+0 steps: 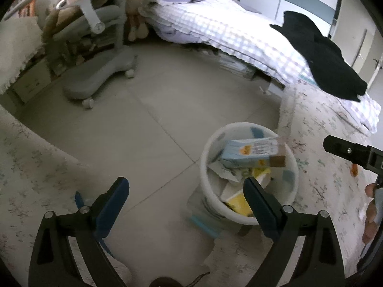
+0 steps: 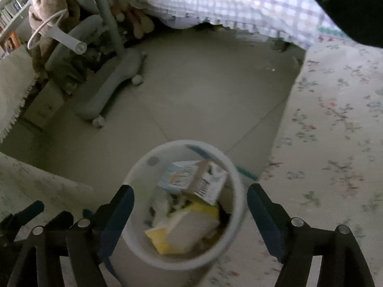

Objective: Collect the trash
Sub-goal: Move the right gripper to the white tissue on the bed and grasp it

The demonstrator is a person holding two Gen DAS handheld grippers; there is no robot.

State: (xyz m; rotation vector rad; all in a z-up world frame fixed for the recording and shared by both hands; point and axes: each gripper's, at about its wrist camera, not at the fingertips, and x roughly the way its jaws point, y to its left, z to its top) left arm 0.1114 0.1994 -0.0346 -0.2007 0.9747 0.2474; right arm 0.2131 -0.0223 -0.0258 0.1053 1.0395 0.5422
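A white round trash bin [image 1: 205, 160] stands on the tiled floor beside a floral-covered surface. A light-blue carton [image 1: 249, 154] lies tilted on top of its contents, one end against the rim, over crumpled paper [image 1: 225, 172] and yellow packaging [image 1: 238, 202]. My left gripper [image 1: 185, 183] is open with nothing between its pads, its right finger over the bin's near edge. My right gripper [image 2: 190, 189] is open straight above the bin [image 2: 137, 169], and the carton [image 2: 191, 178] lies below it, free of the pads. In the left wrist view, the right gripper's finger [image 1: 347, 150] and a hand [image 1: 371, 215] show at the right edge.
A grey chair base on casters [image 1: 95, 83] stands at the left beyond the bin. A bed with a checked quilt [image 1: 227, 35] and a black garment [image 1: 323, 55] lies behind. Floral cloth [image 1: 323, 124] flanks the bin. A blue strip [image 1: 203, 224] lies at its foot.
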